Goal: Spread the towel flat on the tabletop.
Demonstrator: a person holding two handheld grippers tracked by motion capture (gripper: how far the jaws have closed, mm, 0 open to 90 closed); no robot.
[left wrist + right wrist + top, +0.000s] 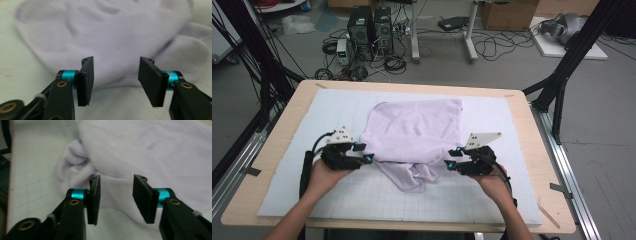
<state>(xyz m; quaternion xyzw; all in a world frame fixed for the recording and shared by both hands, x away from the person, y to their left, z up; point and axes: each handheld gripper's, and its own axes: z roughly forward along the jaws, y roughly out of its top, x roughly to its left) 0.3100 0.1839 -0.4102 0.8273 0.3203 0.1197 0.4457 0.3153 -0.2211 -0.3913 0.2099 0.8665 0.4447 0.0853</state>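
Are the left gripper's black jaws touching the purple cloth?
Apart. In the left gripper view, the left gripper has its jaws standing wide, with bare gaps between both pads and the purple cloth lying beyond them.

My right gripper [116,197] faces the lilac cloth [150,152].
Jaws stand apart, the cloth's near edge just beyond them; its bunched folds lie far left on the white mat [35,170].
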